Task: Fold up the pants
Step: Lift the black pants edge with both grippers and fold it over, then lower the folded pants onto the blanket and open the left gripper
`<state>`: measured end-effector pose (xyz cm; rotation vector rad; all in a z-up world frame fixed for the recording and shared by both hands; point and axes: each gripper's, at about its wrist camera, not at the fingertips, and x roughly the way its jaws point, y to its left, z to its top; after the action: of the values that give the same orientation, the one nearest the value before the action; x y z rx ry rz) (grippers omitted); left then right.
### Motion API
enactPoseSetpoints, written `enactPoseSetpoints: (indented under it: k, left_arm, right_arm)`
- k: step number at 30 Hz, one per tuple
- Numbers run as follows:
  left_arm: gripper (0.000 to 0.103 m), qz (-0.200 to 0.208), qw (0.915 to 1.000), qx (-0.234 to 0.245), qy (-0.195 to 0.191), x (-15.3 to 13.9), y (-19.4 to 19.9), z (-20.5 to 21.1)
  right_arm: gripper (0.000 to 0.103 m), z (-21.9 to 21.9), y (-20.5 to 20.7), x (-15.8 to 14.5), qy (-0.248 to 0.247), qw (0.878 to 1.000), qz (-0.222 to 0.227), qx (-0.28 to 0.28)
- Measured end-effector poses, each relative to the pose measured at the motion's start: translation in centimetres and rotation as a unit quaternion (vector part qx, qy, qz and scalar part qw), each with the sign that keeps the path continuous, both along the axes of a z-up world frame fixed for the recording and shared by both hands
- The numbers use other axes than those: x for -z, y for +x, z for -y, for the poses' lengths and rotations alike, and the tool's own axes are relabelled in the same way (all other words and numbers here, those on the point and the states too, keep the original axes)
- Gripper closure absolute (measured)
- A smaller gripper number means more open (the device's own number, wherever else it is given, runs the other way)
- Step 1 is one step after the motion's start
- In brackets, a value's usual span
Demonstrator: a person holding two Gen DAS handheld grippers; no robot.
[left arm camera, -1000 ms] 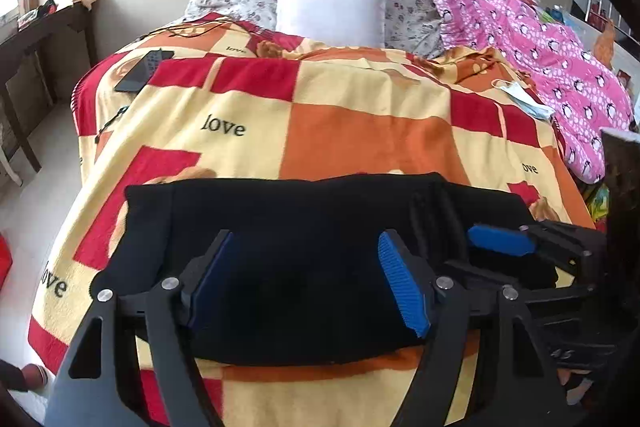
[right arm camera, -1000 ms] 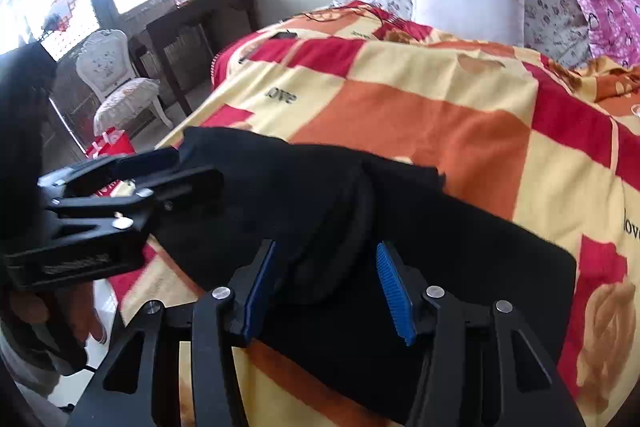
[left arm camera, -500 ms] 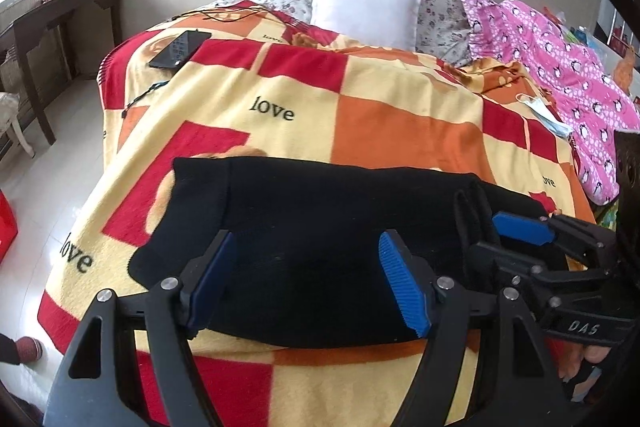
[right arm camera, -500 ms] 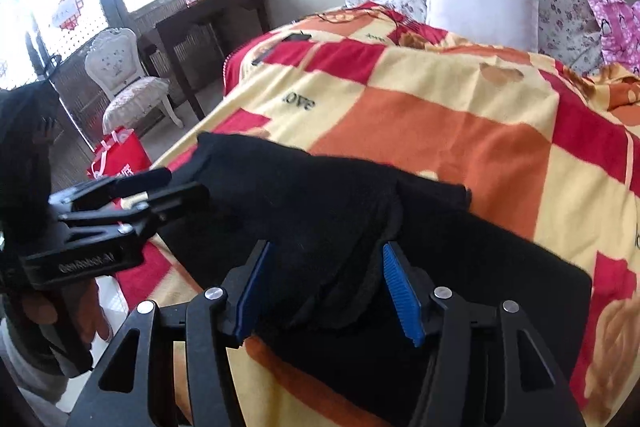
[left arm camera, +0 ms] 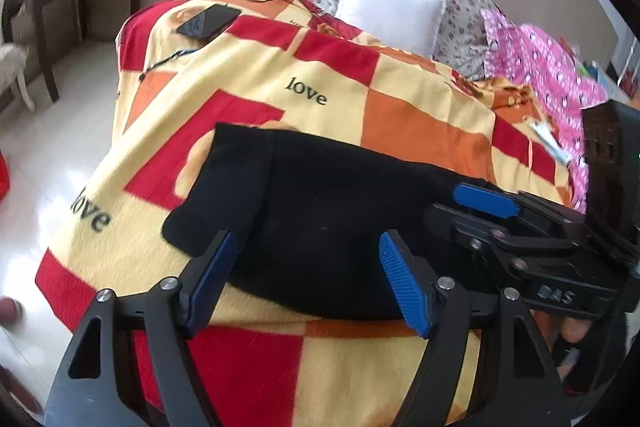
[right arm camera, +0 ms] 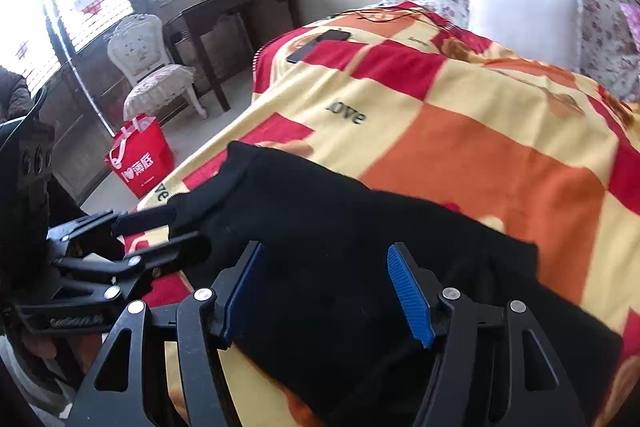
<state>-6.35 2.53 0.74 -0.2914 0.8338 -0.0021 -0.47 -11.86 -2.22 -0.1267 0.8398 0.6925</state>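
Note:
Black pants (left arm camera: 320,203) lie folded in a flat rectangle on the checked red, orange and yellow blanket (left arm camera: 400,131), near the bed's foot. My left gripper (left arm camera: 308,283) is open and empty, hovering over the pants' near edge. My right gripper (right arm camera: 326,293) is open and empty above the pants (right arm camera: 360,251). In the left wrist view the right gripper (left arm camera: 472,211) is at the pants' right end. In the right wrist view the left gripper (right arm camera: 160,231) is at their left end.
A white pillow (left arm camera: 390,7) and floral pillows lie at the bed's head, a pink quilt (left arm camera: 552,67) at right. A black phone (left arm camera: 208,21) with cable lies on the blanket. A dark desk (right arm camera: 236,11), white chair (right arm camera: 152,75) and red bag (right arm camera: 140,159) stand left of the bed.
Both grippers have pulled back and risen from the pants, staying open. The raised fold under the right gripper now lies flat.

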Motion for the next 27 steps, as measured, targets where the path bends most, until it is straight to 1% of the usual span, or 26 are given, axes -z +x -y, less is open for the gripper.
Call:
enactPoseSetpoints:
  k: [3,10,14,16,21,27]
  left_arm:
    - [0.022,-0.006,0.9997,-0.019,-0.012,0.4,-0.6,-1.1]
    - [0.021,-0.04,0.9964,-0.048,-0.057,2.6,-2.0,-3.7]
    - [0.02,-0.05,0.9937,-0.062,-0.08,3.6,-1.9,-4.5]
    - [0.019,-0.042,0.9936,-0.066,-0.082,3.3,-1.7,-4.5]
    - [0.019,-0.041,0.994,-0.066,-0.077,3.5,-0.3,-3.9]
    - [0.019,-0.026,0.9937,-0.071,-0.083,3.6,0.9,-4.1]
  right_arm:
    - [0.036,-1.3,0.7,0.1,-0.004,1.0,-0.002,-0.01]
    - [0.035,-4.5,2.2,0.4,-0.01,0.999,-0.008,-0.037]
    - [0.033,-5.8,3.2,0.7,-0.005,0.999,-0.018,-0.045]
    - [0.033,-6.8,3.7,0.7,-0.005,0.999,-0.019,-0.051]
    - [0.033,-8.8,5.2,0.7,-0.004,0.998,-0.02,-0.059]
    - [0.031,-11.6,6.9,2.1,-0.016,0.996,-0.039,-0.085]
